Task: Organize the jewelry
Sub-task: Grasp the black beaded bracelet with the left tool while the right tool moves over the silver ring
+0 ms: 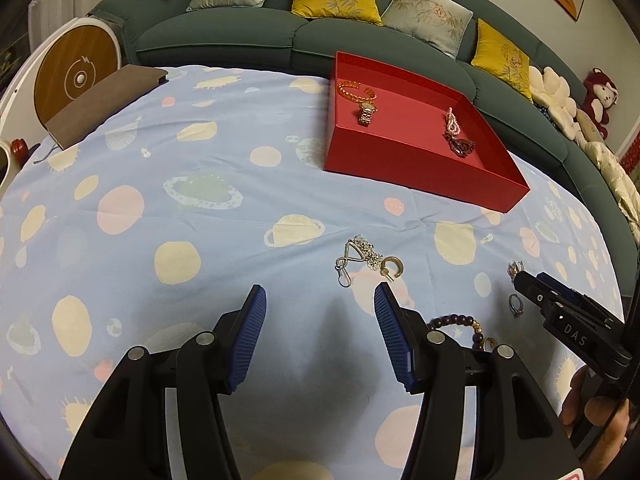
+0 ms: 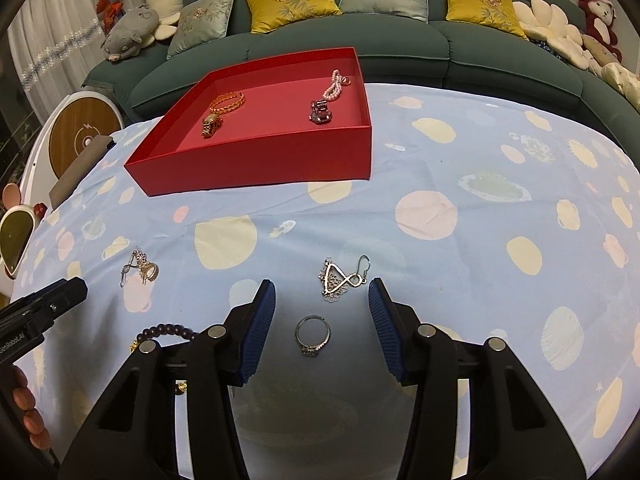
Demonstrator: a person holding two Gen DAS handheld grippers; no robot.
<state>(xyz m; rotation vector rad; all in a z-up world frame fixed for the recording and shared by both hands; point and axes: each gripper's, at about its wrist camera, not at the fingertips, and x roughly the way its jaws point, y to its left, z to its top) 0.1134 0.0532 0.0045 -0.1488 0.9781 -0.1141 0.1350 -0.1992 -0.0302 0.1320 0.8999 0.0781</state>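
Observation:
A red tray on the table holds a gold watch, an orange bracelet, a pink bead string and a dark red piece. My left gripper is open, just short of a silver earring and gold hoop. My right gripper is open with a silver ring lying between its fingers and a silver earring just ahead. A dark bead bracelet lies between the grippers.
A blue planet-print cloth covers the table. A brown notebook lies at the far left. A green sofa with cushions runs behind. A round wooden-faced device stands at the left.

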